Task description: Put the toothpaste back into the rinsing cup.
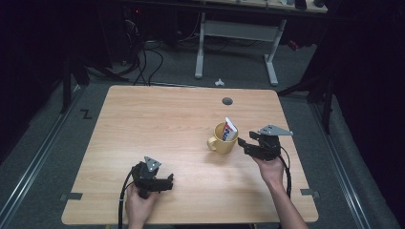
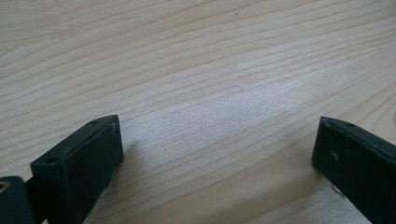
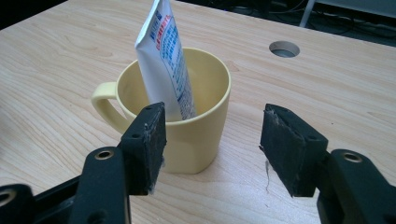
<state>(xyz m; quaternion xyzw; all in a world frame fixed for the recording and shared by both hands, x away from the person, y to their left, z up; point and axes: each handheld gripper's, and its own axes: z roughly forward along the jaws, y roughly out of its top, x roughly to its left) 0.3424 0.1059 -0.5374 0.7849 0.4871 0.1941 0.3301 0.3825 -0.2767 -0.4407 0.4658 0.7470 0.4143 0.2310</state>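
A yellow mug [image 1: 223,139] [image 3: 187,126] stands right of the table's middle, handle to the left. A white toothpaste tube [image 1: 230,130] [image 3: 166,60] with red and blue print leans upright inside it. My right gripper [image 1: 244,144] [image 3: 212,135] sits just right of the mug, open, jaws pointing at it with nothing between the pads. My left gripper [image 1: 167,182] [image 2: 217,154] rests near the table's front left, held by a hand, open over bare wood.
The wooden table [image 1: 157,119] has a round cable hole [image 1: 227,101] [image 3: 284,48] at the back right. Behind the table stand a white desk frame [image 1: 236,33] and cables on the dark floor. Metal rails run along both sides.
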